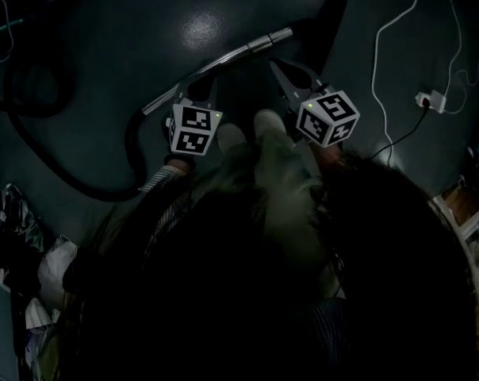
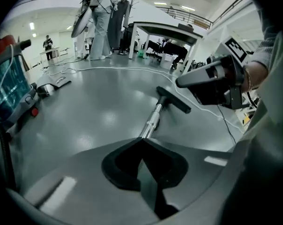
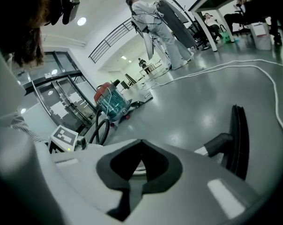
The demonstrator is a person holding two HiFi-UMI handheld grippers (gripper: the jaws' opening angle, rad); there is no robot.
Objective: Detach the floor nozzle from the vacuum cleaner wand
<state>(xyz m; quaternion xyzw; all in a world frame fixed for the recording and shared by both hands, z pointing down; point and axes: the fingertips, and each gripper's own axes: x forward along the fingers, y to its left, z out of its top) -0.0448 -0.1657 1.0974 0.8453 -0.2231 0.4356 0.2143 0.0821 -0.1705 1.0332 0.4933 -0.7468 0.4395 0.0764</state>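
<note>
A glossy grey-green floor (image 2: 94, 111) in a large, bright, white-walled hall reflects round ceiling lights. A white table (image 2: 165, 31) stands far off, and people stand near it, one in white overalls. A white cable (image 3: 254, 68) snakes across the floor to a plug block (image 1: 434, 100).

The vacuum cleaner wand (image 1: 255, 44), a shiny metal tube, lies flat on the floor. The black floor nozzle (image 1: 325, 24) is joined to its far end and rests on the floor. A black hose (image 1: 65, 161) curves away from the wand's near end to the vacuum body (image 3: 111, 102), which sits well apart on the floor.

The left gripper (image 1: 198, 94) points steeply down just above the near part of the wand, with its jaws closed together and nothing between them. The right gripper (image 1: 281, 71) sits beside the wand, nearer the nozzle, with its jaws also pressed together and empty. Whether either one touches the wand cannot be told.

The vacuum body carries a see-through teal dust bin (image 3: 114, 106); what it contains cannot be made out. In the head view, pale bags (image 1: 49, 272) lie at the lower left, and their contents are too dark to tell.
</note>
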